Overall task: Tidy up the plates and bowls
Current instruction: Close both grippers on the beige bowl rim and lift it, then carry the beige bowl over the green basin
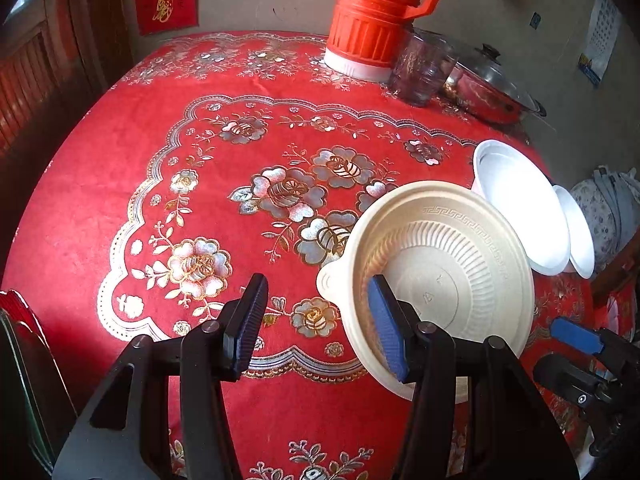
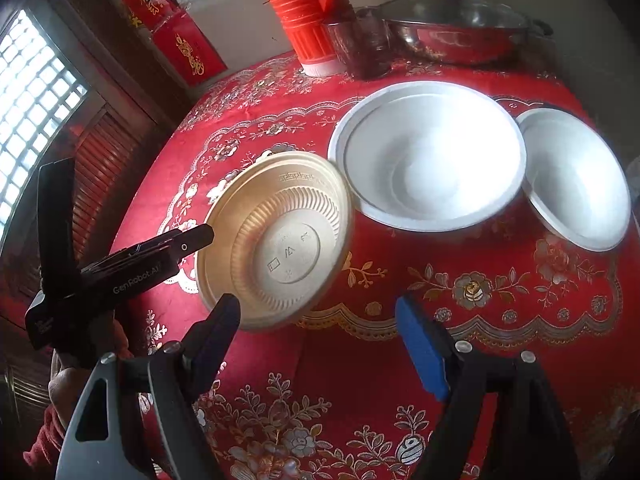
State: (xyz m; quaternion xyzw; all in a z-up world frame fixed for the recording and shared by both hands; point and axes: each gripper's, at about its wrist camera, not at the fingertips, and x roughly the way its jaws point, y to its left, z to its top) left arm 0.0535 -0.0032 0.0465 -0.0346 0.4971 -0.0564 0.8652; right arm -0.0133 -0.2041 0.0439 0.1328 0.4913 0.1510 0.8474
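- The left gripper (image 1: 318, 322) has its fingers spread wide; the right-hand finger (image 1: 386, 328) pokes inside a beige ribbed bowl (image 1: 444, 276), while the left-hand finger (image 1: 248, 320) stands well clear of it over the cloth.
- Whether that single finger carries the bowl or merely touches its inner wall, I cannot tell; nothing is pinched between the two.
- The beige bowl is tipped on its side, its hollow facing the fingers, its rim near the cloth of the bench (image 1: 120, 200).
- The right gripper (image 2: 316, 344) has its fingers wide apart and empty, hovering above the bench edge; the beige bowl (image 2: 276, 244) lies just beyond its left-hand finger.
- Beyond the right fingers, a large white bowl (image 2: 428, 156) sits upright, with a smaller white bowl (image 2: 576, 180) touching or just beside it on the right.
- The beige bowl's rim is close to the large white bowl's rim; contact cannot be told.
- Far past the fingers stand an orange thermos jug (image 1: 376, 16), a clear glass cup (image 1: 424, 68) and a lidded metal pot (image 2: 456, 28).
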